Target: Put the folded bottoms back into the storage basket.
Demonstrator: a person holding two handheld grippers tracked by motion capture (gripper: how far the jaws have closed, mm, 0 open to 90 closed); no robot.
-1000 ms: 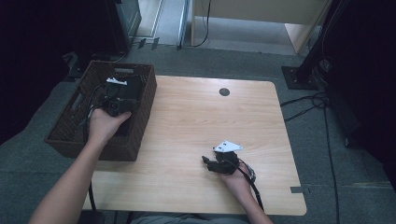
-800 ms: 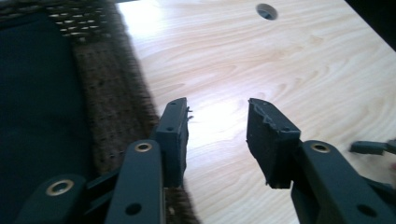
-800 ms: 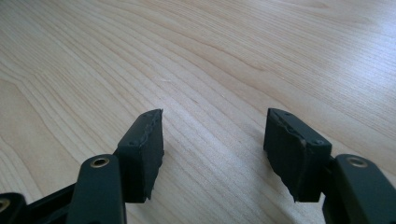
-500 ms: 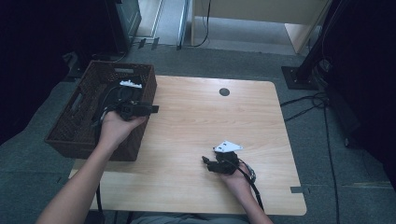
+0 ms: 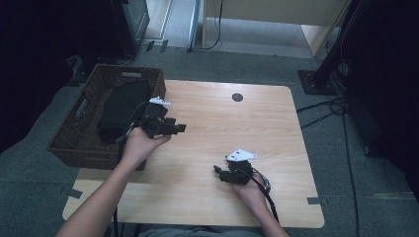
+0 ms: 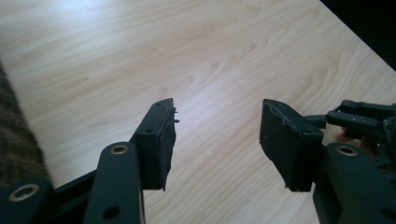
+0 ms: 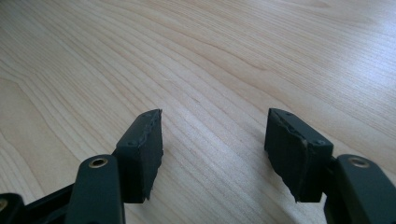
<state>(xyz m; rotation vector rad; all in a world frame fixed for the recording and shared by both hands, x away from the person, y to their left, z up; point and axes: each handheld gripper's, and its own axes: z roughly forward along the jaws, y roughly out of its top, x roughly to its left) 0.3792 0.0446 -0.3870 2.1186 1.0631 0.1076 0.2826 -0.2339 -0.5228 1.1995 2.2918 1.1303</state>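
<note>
**Observer:** Where is your left hand-held gripper [image 5: 179, 128] now?

**Me:** Just off the right rim of the wicker basket [image 5: 74, 140], over the bare wood of the counter [image 5: 276, 123]. Its jaws have just been opening, and they now stand well apart with nothing between them. In the left gripper view I see only wood grain in the gap between the pads [image 6: 161, 135].

**Observer:** And the thing you were working with?

**Me:** The flat black item [image 5: 121, 103] lies inside the basket, along its floor and towards the far side. I can't make out what it is; it is dark against dark weave. A cable runs across it towards my left hand [image 5: 141, 145].

**Observer:** Why is the basket out at the left edge?

**Me:** I'd say so that my left arm reaches it easily and the middle of the counter is free as working space.

**Observer:** The right side?

**Me:** My right hand-held gripper [image 5: 217, 171] rests low on the counter near my own edge, well apart from the basket, jaws spread and empty, pointing left. I judge it is parked there so it stays out of the left arm's path.

**Observer:** That dark disc at the far side?

**Me:** A small round cable port [image 5: 237, 97] in the counter.
</note>
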